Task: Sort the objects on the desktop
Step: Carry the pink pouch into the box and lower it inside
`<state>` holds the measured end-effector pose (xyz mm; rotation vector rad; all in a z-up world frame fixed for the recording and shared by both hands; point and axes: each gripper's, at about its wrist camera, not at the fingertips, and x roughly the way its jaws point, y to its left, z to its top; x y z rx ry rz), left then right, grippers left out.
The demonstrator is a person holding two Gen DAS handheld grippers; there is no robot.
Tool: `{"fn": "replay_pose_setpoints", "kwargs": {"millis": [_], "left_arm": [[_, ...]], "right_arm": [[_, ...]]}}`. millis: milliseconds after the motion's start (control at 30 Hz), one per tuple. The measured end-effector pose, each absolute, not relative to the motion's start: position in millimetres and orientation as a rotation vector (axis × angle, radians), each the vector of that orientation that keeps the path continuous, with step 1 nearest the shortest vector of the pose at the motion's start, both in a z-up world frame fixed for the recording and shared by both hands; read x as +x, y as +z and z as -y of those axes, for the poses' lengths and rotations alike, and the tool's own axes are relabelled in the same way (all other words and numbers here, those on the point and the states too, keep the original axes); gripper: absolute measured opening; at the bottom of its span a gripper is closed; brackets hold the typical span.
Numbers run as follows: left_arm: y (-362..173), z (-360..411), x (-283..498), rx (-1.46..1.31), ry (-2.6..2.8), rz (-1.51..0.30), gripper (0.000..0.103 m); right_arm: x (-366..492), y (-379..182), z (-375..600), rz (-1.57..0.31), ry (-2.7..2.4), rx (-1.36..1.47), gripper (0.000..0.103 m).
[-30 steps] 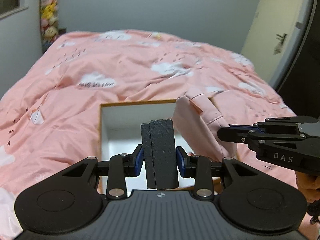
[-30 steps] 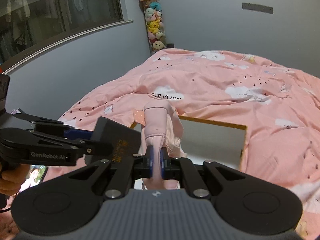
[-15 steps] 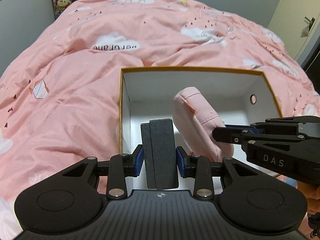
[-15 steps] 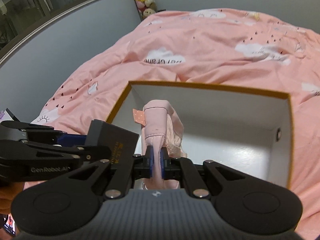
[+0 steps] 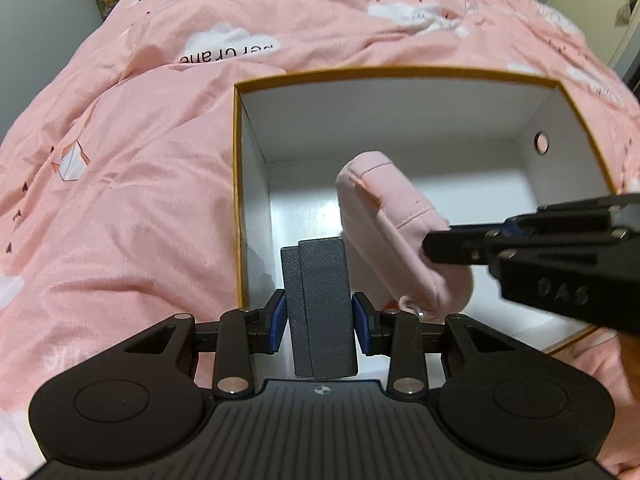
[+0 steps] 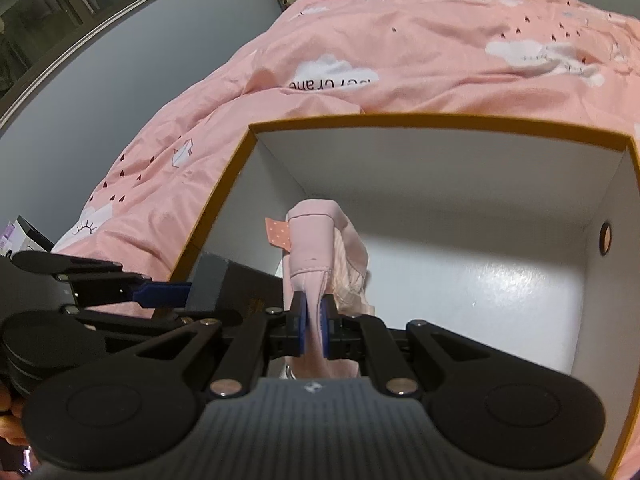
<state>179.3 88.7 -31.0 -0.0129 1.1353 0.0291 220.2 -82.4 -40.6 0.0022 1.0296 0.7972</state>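
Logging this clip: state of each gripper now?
Left gripper: shut on the dark grey case.
Right gripper: shut on the pink pouch.

Dark grey textured case [image 5: 320, 300]: rectangular, two-layered, upright, clamped by long sides, above near left corner of box.
Pink fabric pouch [image 5: 384, 220]: soft, stitched seams, spotted orange tab on side, tilted, pinched at lower end, raised over box interior, just beside case.
Open box [image 5: 400, 128]: white inside, orange rim, round hole in right wall, resting on pink bedding.
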Motion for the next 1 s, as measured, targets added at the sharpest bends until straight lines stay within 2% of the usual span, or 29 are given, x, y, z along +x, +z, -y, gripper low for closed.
{"fn": "replay_pose_setpoints", "kwargs": {"millis": [300,467,667,733,1000], "left_arm": [[-36,-82,178,0.066,0.050,-1.152,0.040],[-45,-88,184,-0.005,0.035,-1.220,0.041],[-37,-94,179,-0.029,0.013,-1.200,0.041],[-29,-95,174,-0.025,0.021,-1.168,0.050],[0,-112,156,-0.067,0.054,-1.048,0.051]], "right_arm": [[225,-54,85,-1.165,0.852,0.162,0.008],[227,-59,86,-1.186,0.841,0.218,0.008],[224,-67,85,-1.224,0.839,0.257,0.008],[224,-69,84,-1.235,0.840,0.270,0.008],[221,-74,77,-1.271,0.849,0.334,0.008]]}}
